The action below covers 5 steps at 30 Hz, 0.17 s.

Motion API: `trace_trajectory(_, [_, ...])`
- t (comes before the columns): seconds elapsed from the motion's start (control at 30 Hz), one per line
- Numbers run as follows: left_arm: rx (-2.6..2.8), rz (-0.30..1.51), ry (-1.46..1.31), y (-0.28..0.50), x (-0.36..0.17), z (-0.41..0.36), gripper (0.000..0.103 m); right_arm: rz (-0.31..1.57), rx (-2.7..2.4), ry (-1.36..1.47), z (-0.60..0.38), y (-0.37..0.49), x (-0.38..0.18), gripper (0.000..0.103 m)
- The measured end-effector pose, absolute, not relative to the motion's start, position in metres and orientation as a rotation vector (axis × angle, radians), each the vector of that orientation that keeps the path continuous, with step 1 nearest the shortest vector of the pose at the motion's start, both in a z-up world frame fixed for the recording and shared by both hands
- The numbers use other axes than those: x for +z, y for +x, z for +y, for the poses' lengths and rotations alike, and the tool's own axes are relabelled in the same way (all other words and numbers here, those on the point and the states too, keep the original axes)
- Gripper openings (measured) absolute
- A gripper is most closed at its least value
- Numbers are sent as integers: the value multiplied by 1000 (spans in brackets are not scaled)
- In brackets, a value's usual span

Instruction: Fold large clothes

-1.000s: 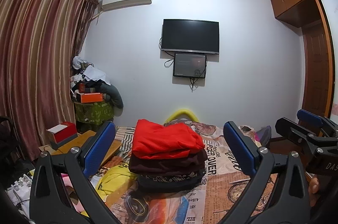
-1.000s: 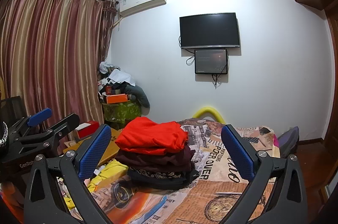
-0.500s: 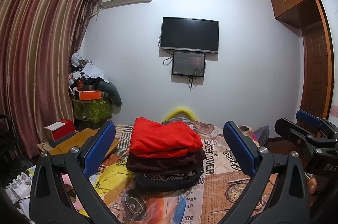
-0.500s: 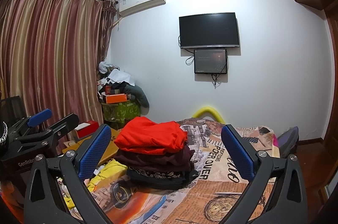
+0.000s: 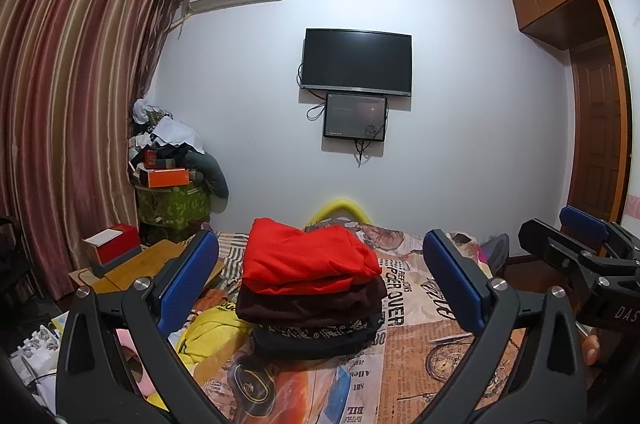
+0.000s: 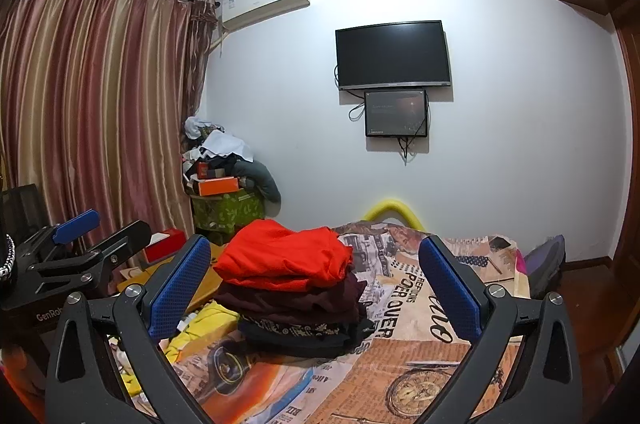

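Both tongs gape empty before the folded stack, bedspread bare rightward.

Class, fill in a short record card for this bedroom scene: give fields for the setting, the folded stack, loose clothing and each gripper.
setting: bed with newspaper-print cover
folded stack: red garment on top, dark maroon one below, black patterned one at the bottom
loose clothing: yellow garment lying left of the stack, not folded
left gripper: open, empty, above the bed
right gripper: open, empty, above the bed
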<state>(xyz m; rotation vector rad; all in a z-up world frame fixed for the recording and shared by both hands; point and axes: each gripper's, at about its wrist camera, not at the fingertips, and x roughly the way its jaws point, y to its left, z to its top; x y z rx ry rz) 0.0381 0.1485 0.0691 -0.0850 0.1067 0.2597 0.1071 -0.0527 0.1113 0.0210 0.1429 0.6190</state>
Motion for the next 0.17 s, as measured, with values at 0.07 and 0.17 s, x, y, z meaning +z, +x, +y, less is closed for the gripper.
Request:
trace_trajectory(0.07, [256,110,-84,39,68,148,103,146,618,21,-52,108,110,103])
trace_trajectory(0.17, [256,117,-82,41,65,148,103,153,618,21,-52,110,109,103])
